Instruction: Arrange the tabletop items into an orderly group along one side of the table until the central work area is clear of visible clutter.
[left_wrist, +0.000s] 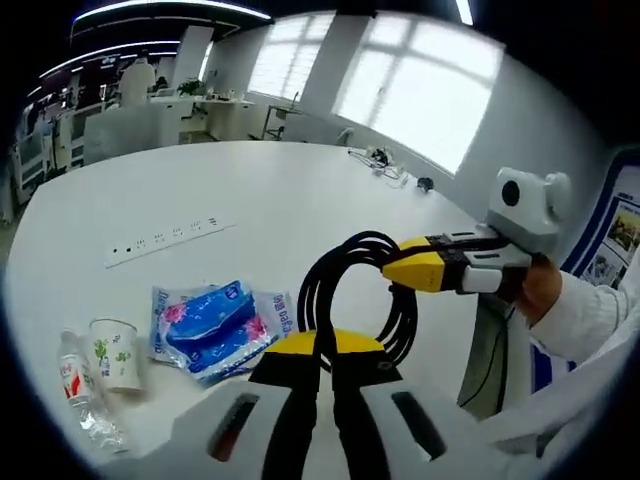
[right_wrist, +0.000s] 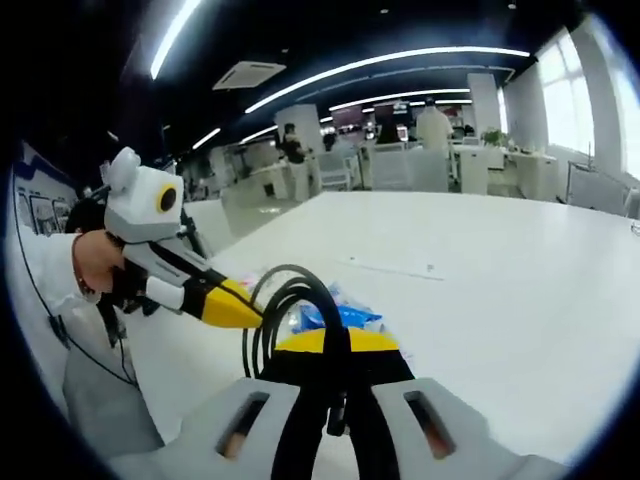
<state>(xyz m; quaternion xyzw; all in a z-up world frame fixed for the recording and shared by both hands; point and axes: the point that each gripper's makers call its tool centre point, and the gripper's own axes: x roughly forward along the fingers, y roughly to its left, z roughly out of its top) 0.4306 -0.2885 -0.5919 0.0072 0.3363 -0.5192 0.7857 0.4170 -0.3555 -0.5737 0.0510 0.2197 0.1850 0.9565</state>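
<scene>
A black coiled cable hangs in the air above the white table, held from two sides. My left gripper is shut on the coil's lower part, its yellow tips pinching the strands. My right gripper comes in from the right and is shut on the coil's upper right side. In the right gripper view the same cable loops up from my right gripper, and my left gripper pinches it from the left. Below the coil lie blue tissue packs, a paper cup and a water bottle.
A white socket strip is set into the table's middle. Small cables and a dark object lie at the far edge near the windows. A person's sleeve is at the right. Desks and chairs stand beyond the table.
</scene>
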